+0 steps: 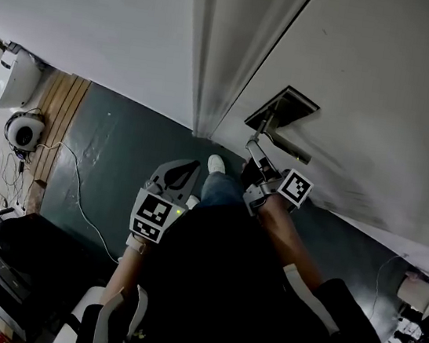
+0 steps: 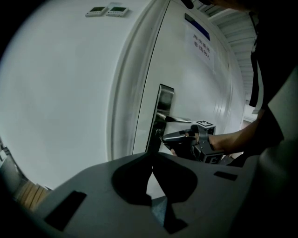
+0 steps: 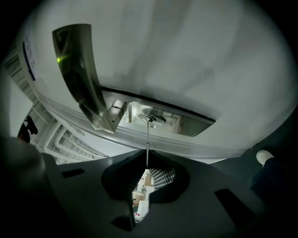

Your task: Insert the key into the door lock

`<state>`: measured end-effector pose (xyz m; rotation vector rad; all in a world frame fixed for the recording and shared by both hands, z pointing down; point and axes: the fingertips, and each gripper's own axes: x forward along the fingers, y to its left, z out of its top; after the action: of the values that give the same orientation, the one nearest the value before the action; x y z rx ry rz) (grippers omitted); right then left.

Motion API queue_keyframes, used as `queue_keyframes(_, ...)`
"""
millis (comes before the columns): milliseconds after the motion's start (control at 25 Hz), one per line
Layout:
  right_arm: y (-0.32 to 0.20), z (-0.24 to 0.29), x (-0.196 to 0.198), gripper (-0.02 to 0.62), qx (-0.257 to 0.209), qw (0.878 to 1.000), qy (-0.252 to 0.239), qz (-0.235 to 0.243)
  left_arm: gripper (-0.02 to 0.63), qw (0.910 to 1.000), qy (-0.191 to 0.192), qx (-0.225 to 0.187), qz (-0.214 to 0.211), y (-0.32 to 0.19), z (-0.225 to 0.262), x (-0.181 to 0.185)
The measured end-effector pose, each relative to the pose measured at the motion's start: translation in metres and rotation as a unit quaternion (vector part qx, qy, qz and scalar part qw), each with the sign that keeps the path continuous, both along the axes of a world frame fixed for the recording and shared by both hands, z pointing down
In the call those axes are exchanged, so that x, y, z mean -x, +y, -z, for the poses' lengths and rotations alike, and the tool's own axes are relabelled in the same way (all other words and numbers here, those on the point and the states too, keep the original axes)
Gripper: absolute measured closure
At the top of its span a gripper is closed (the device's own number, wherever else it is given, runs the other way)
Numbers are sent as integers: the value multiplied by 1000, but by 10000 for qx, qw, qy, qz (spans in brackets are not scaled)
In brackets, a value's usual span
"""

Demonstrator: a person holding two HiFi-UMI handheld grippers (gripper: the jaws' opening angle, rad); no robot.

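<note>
A thin metal key (image 3: 147,142) runs from my right gripper (image 3: 147,163), which is shut on it, up to the round keyhole (image 3: 155,120) in the steel lock plate (image 3: 188,122); its tip touches or sits in the keyhole. The lever handle (image 3: 77,69) juts out left of it. In the head view my right gripper (image 1: 255,163) is held up against the lock plate (image 1: 283,109) on the white door (image 1: 383,95), just below the handle (image 1: 287,148). My left gripper (image 1: 176,176) hangs back, lower left, shut with nothing in it. From the left gripper (image 2: 151,171) view I see the right gripper (image 2: 182,136) at the plate (image 2: 164,100).
The door frame (image 1: 206,62) and a white wall lie left of the door. Below is a dark green floor (image 1: 113,160) with a cable, a white shoe (image 1: 216,164), white appliances (image 1: 10,78) far left and a black cart at bottom left. A paper notice (image 2: 201,44) hangs on the door.
</note>
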<state>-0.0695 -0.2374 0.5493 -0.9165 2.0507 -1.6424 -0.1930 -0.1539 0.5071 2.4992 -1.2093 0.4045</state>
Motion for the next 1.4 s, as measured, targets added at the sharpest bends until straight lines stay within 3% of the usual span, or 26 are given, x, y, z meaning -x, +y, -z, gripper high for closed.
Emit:
queue_keyframes(960, -3, -2, -9, 563, 476, 9971, -574, -140, 597, 9998, -120, 65, -133, -3, -5, -10)
queue_keyframes(1400, -2, 1, -8, 563, 615, 9973, -400, -76, 597, 9997, -162, 80, -160, 1, -4, -10)
